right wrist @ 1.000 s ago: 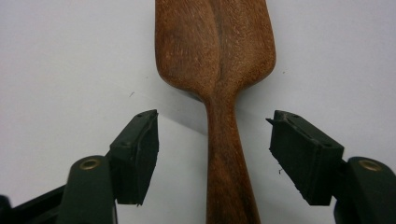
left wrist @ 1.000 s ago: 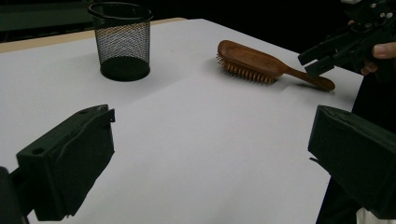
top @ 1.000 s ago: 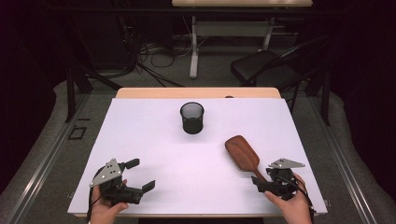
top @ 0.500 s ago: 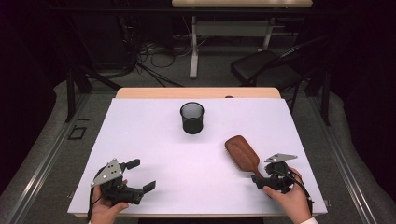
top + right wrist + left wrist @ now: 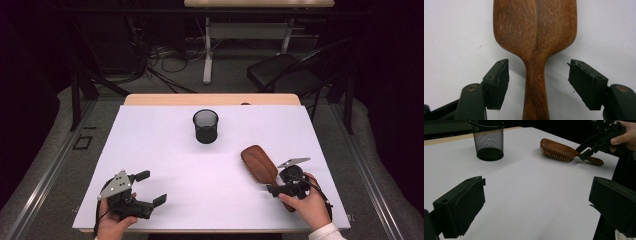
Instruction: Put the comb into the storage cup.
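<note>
White sheeting covers the table (image 5: 165,150), with a strip of bare wood showing along its far edge. Behind the table, a black chair (image 5: 285,75) stands on the grey floor beside tangled cables. Near the middle of the table, towards the far side, a black mesh cup (image 5: 205,126) stands upright. Right of and nearer than the cup lies a wooden hairbrush (image 5: 260,164), bristles down, its oval head pointing towards the cup and its handle running back towards the person.

At the near right, the right gripper (image 5: 272,189) sits over the brush's handle. In the right gripper view its jaws stand partly open, one on each side of the narrow neck just below the head, with a clear gap between each pad and the wood; nothing is gripped. At the near left corner, well apart from brush and cup, the left gripper (image 5: 150,187) rests in the person's hand with its jaws wide open and nothing between them.
</note>
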A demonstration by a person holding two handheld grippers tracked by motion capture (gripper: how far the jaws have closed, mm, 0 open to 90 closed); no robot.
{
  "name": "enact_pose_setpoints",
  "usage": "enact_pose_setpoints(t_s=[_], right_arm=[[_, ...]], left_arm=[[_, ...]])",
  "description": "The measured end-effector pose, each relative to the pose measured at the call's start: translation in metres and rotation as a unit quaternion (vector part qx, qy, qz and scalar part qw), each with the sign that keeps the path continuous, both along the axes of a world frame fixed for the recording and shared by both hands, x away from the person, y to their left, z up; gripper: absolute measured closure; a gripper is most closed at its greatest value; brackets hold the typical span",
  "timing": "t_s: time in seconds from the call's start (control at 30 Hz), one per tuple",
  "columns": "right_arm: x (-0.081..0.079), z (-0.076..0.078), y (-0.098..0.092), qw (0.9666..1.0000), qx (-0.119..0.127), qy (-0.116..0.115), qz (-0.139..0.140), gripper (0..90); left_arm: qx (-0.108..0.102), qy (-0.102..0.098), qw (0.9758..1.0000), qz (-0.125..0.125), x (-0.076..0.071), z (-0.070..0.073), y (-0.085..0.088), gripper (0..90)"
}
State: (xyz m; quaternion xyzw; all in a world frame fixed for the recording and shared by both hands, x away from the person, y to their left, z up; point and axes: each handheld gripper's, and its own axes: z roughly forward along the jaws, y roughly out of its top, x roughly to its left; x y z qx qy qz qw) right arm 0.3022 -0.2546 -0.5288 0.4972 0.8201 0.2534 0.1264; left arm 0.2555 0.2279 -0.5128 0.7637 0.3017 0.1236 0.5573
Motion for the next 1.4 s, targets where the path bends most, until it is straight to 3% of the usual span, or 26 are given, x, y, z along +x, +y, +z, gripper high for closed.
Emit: enact_pose_setpoints(t_s=[0.6,0.63,0.77,0.83,0.97,1.03,1.13,1.17,1.2,1.23,1.4], right_arm=[[0.017,-0.004,0.006,0.9985,-0.026,0.041,0.025,33.5],[0.018,-0.005,0.007,0.9981,-0.028,0.053,0.017,34.7],[0.02,-0.007,0.006,0.998,-0.024,0.055,0.021,38.5],[0.021,-0.006,0.005,0.997,-0.031,0.068,0.023,39.8],[0.022,-0.006,0.006,0.9971,-0.028,0.066,0.024,41.3],[0.023,-0.004,0.006,0.9958,-0.041,0.078,0.024,42.3],[0.024,-0.007,0.006,0.9977,-0.027,0.06,0.021,43.7],[0.025,-0.002,0.006,0.9948,-0.054,0.084,0.024,44.2],[0.025,-0.001,0.007,0.9944,-0.057,0.086,0.023,44.9],[0.025,-0.006,0.007,0.9973,-0.035,0.061,0.022,45.1],[0.025,-0.006,0.012,0.9963,-0.056,0.059,0.026,46.8]], left_arm=[[0.003,0.0,1.0,-0.002,0.001,0.0,0.0,0.4],[0.003,0.0,1.0,-0.001,0.0,0.0,0.0,0.4],[0.004,0.001,1.0,0.001,0.0,0.0,0.0,0.4],[0.003,0.001,1.0,-0.001,0.001,0.0,0.0,0.4],[0.003,0.001,1.0,-0.001,0.001,-0.001,0.0,0.4],[0.003,0.001,1.0,-0.001,0.001,0.0,0.0,0.4],[0.003,0.001,1.0,-0.001,0.001,-0.001,0.0,0.4],[0.004,0.001,1.0,-0.001,0.001,-0.001,0.0,0.4],[0.003,0.002,1.0,0.0,0.001,-0.001,0.0,0.4],[0.002,0.002,1.0,-0.001,0.001,-0.001,0.0,0.4],[0.002,0.003,1.0,0.0,0.001,-0.001,0.0,0.4]])
